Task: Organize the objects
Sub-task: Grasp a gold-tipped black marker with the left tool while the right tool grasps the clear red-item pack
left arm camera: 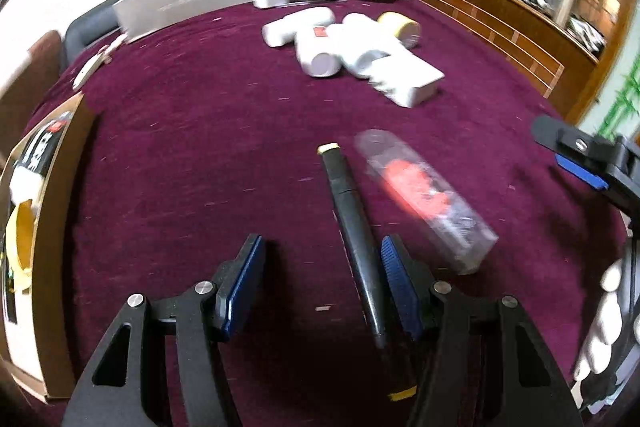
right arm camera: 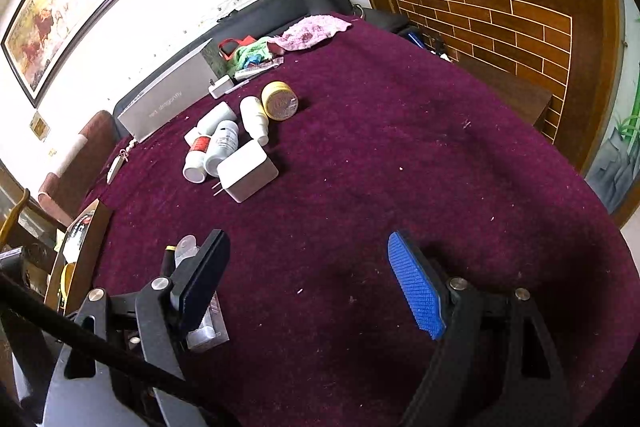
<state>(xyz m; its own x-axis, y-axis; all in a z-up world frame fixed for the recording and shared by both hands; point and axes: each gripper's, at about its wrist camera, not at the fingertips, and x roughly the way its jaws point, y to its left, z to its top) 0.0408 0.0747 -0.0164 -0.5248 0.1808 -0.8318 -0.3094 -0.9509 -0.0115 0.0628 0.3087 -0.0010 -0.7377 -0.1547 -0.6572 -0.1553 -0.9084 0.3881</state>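
A black pen with a gold end (left arm camera: 347, 203) lies on the purple table cloth (left arm camera: 192, 147), just left of my left gripper's right finger. A clear plastic case with red contents (left arm camera: 424, 195) lies right of it. My left gripper (left arm camera: 322, 279) is open and empty above the cloth. My right gripper (right arm camera: 308, 279) is open and empty; its left finger hides part of the clear case (right arm camera: 200, 307). A cluster of white bottles (right arm camera: 218, 147), a white charger (right arm camera: 246, 171) and a yellow tin (right arm camera: 280, 101) lies farther back.
A cardboard box (left arm camera: 52, 227) with tape rolls stands at the left table edge. A grey box (left arm camera: 192, 3), cloths (right arm camera: 312, 31) and small items lie along the far edge. A wooden cabinet (right arm camera: 500, 23) stands to the right. The right gripper shows in the left wrist view (left arm camera: 584, 159).
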